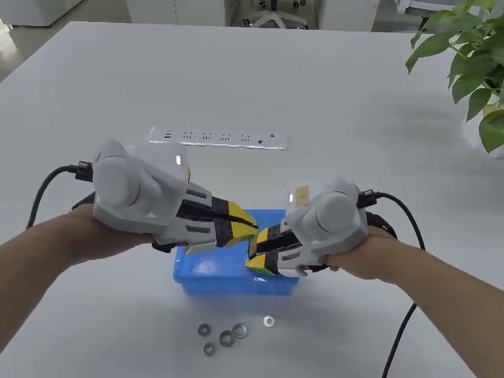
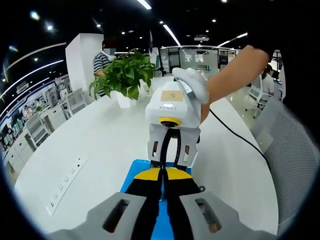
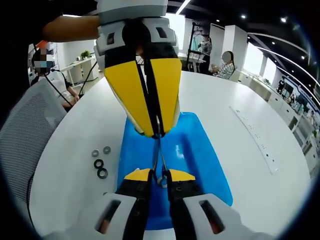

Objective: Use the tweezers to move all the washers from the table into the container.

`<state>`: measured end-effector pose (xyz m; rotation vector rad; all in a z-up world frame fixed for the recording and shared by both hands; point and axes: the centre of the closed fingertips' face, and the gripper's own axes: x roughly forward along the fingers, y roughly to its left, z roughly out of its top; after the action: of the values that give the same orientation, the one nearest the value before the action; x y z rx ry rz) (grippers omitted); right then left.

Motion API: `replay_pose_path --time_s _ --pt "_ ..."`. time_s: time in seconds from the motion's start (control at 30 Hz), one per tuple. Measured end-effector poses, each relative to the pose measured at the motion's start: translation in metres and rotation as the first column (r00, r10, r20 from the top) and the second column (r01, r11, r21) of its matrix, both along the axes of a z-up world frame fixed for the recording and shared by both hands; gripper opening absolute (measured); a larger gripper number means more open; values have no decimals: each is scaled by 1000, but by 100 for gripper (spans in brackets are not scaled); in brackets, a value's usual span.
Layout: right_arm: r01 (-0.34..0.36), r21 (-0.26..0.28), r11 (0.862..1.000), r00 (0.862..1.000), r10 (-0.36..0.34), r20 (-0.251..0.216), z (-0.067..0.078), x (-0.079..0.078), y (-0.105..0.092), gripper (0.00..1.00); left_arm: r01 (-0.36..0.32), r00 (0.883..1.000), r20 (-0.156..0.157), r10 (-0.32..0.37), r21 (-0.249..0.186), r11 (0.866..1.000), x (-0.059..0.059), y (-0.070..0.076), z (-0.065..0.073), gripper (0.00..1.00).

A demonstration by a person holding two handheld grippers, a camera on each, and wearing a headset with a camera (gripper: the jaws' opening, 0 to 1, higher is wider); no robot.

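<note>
Over the blue container (image 1: 236, 282), left tool (image 1: 250, 223) and right tool (image 1: 253, 256) tip to tip, both clenched on the tweezers (image 3: 159, 155) between them, washers (image 1: 228, 335) loose on the white counter (image 1: 331, 102) just beside the container, power strip (image 1: 218, 138) beyond

We see a white bench (image 1: 331, 87) with a long white power strip (image 1: 218, 138) lying flat on its far half. A leafy green plant (image 1: 472, 55) reaches in at the head view's right edge. A grey mesh chair (image 3: 30, 130) stands beside the bench. Beyond the plant, in the open office, stands a person in a striped shirt (image 2: 101, 62).
</note>
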<state>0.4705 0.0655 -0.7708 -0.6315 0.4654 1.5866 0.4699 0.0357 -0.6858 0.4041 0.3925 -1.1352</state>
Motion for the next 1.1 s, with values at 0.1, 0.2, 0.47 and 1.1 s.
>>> replay_pose_path --time_s 0.1,0.2,0.47,1.1 --pt "9 3 1000 1000 -9 1 2 1 -1 16 0 1000 0 0 3 1000 0 0 0 5" --pt "13 6 1000 1000 -13 6 6 2 -1 17 -2 1000 1 2 8 1000 -1 0 0 5" --pt "36 5 999 999 -36 6 13 0 -6 23 -4 1000 14 4 13 1000 -1 1 4 5" --pt "130 4 991 991 -130 22 33 -8 -36 34 -19 1000 6 19 -7 1000 -9 0 20 5"
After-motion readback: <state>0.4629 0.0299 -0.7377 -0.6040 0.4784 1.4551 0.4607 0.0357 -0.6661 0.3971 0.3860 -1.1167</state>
